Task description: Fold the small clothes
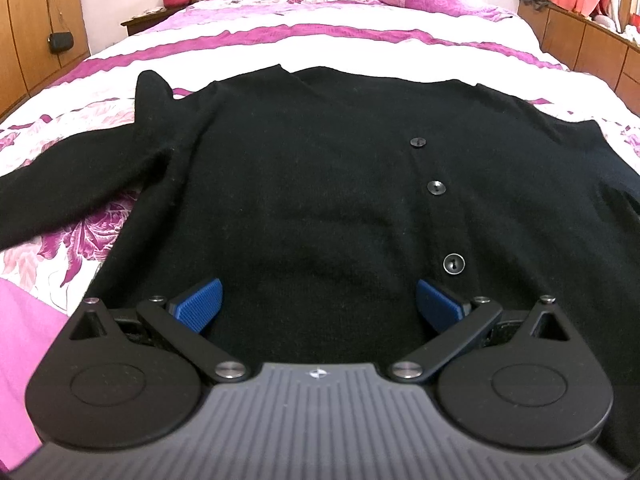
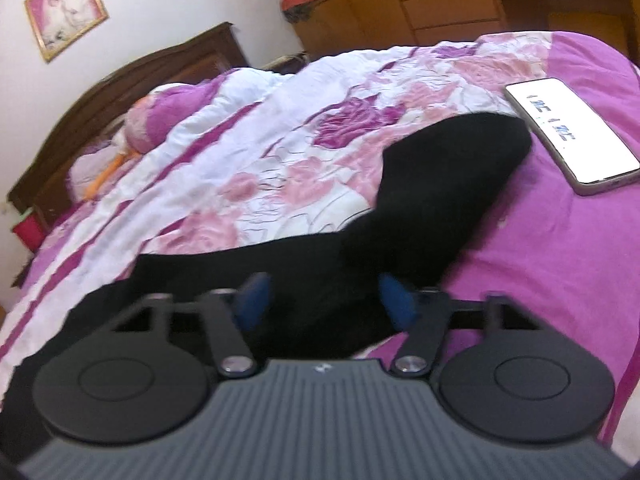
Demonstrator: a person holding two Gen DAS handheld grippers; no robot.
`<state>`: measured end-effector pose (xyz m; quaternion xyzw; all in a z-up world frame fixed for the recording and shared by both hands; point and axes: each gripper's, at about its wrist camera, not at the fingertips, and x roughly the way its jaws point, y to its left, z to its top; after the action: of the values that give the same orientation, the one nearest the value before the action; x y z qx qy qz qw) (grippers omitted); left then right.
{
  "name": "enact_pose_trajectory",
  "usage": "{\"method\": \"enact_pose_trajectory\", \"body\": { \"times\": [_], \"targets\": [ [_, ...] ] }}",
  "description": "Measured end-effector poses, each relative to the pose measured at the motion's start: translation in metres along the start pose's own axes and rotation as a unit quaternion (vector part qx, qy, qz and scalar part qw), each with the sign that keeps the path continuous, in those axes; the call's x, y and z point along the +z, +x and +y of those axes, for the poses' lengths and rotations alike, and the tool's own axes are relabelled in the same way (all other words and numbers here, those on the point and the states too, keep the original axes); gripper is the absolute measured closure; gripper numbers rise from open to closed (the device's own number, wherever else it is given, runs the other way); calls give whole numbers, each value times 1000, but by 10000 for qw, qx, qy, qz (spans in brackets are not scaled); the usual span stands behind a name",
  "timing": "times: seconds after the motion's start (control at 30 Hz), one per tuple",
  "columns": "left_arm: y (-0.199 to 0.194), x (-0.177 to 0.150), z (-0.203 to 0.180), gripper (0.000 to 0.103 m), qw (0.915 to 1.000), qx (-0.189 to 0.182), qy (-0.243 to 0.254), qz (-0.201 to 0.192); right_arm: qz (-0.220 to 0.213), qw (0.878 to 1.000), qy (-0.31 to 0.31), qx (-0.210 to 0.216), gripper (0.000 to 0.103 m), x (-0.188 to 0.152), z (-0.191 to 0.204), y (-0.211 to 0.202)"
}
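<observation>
1. a black cardigan (image 1: 320,184) lies spread flat, buttoned front up, on a bed (image 1: 320,46) with a pink and purple floral bedspread.
2. the left gripper (image 1: 319,304) hovers over the cardigan's lower hem, its jaws spread wide with nothing pinched between the blue pads (image 1: 199,305).
3. the right gripper (image 2: 325,298) sits at the cardigan's sleeve (image 2: 452,168), jaws partly closed with black cloth between them; whether the pads press on it cannot be told through the blur.
4. a phone (image 2: 572,132) with a lit screen lies just beside the sleeve's cuff.
</observation>
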<state>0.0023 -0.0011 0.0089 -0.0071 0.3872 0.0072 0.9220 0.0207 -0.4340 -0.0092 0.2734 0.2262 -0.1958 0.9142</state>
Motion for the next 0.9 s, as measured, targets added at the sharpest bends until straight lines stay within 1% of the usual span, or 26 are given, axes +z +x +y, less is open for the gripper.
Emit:
{"method": "enact_pose_trajectory", "body": {
  "times": [0.03,0.07,0.13,0.17,0.33,0.43,0.5,0.57,0.67,0.7,0.73,0.77,0.8,0.83,0.9],
  "targets": [
    [-2,0,1,0,10000,-36,-21,-1,-17,10000,10,-43,86,1,0,1],
    [-5,1,3,0,9999,-95,-55,-17,-20,10000,33,-48,91,4,-2,1],
    [-10,2,6,0,9997,-212,-130,-65,-23,9999,105,68,94,9,-4,-1],
    [-12,3,8,0,9994,-275,-179,-93,-73,9999,70,134,98,13,-2,-4],
    [-22,8,14,0,9985,-373,-319,-222,-495,9954,-455,687,100,29,26,-29],
    [-25,9,16,0,9986,-404,-310,-164,-718,9891,-790,1015,100,36,53,-44],
    [-27,8,18,0,9987,-380,-303,-166,-802,9853,-966,1162,100,38,73,-52],
    [-31,7,21,0,9988,-358,-283,-182,-750,9852,-884,1264,97,40,81,-58],
    [-31,4,24,0,9991,-299,-268,-169,-370,9868,-633,1446,96,36,79,-55],
    [-30,3,25,0,9991,-274,-282,-153,-202,9878,-554,1443,91,32,76,-53],
    [-29,3,27,0,9991,-255,-302,-131,-52,9888,-486,1413,77,28,74,-50],
    [-28,2,27,0,9991,-244,-329,-109,110,9896,-382,1383,65,24,69,-48],
    [-27,2,28,0,9990,-243,-350,-98,230,9897,-242,1389,42,20,62,-47],
    [-27,1,29,0,9990,-241,-368,-88,296,9898,-119,1389,33,16,57,-47],
    [-25,0,29,0,9990,-227,-375,-75,375,9909,24,1290,33,10,46,-50]
  ]
}}
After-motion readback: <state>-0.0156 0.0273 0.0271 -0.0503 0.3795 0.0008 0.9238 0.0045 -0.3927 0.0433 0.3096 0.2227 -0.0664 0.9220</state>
